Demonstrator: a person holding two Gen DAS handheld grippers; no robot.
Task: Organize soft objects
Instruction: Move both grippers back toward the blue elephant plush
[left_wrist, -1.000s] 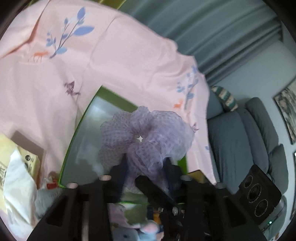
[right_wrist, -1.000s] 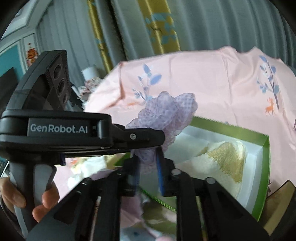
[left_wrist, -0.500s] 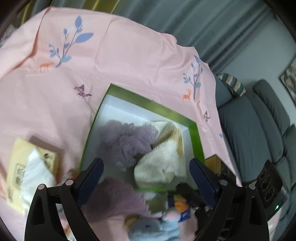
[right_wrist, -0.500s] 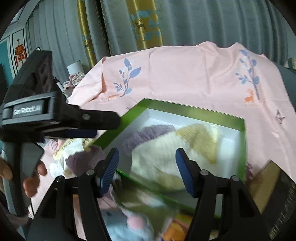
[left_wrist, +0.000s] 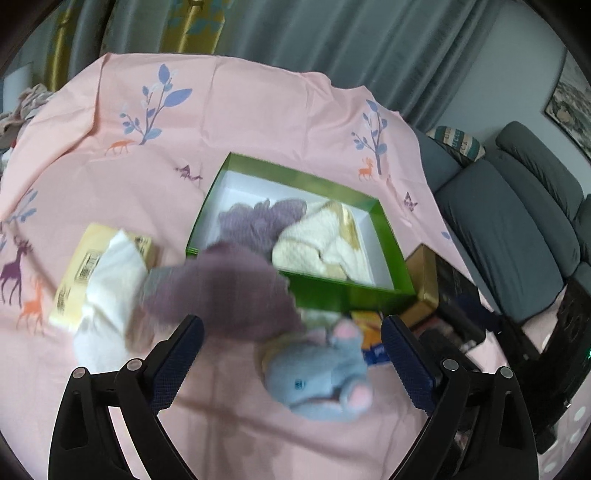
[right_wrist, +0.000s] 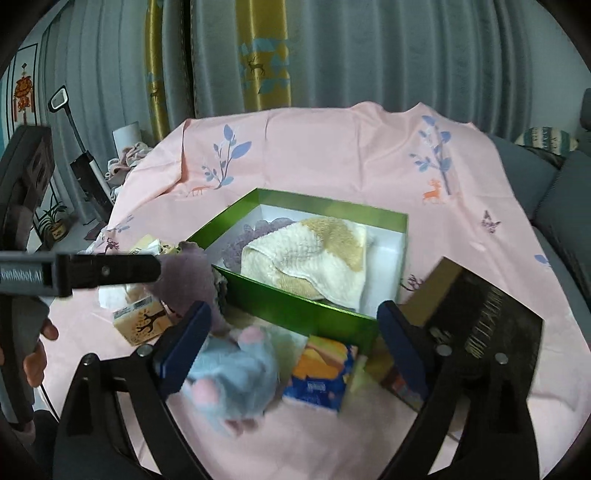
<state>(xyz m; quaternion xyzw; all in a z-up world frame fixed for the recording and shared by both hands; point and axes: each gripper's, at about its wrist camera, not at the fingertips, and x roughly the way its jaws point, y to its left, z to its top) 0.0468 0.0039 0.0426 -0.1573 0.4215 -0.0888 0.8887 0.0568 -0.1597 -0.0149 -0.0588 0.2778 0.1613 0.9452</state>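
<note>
My left gripper (left_wrist: 291, 354) stands wide with nothing between its pads. The right gripper (right_wrist: 291, 339) has its jaws opening and is empty too. Beyond them, the open green cardboard box with a white lining (right_wrist: 295, 310) holds a lilac mesh scrunchie (left_wrist: 258, 218) on its left and a folded cream-and-tan fleece cloth (right_wrist: 306, 254) on its right.

Still outside, near me, lie a blue-grey plush mouse with pink ears (left_wrist: 321, 376) and a blurred mauve plush (left_wrist: 221, 284) just left of the box's near wall.

I judge the mouse is next. I would come down over its body, close on the thick middle rather than an ear, lift clear of the near wall and set it in the bare far corner. I would keep clear of the small orange-and-blue packet (right_wrist: 321, 369) beside it and the yellow tissue pack (left_wrist: 99, 266) on the left.
</note>
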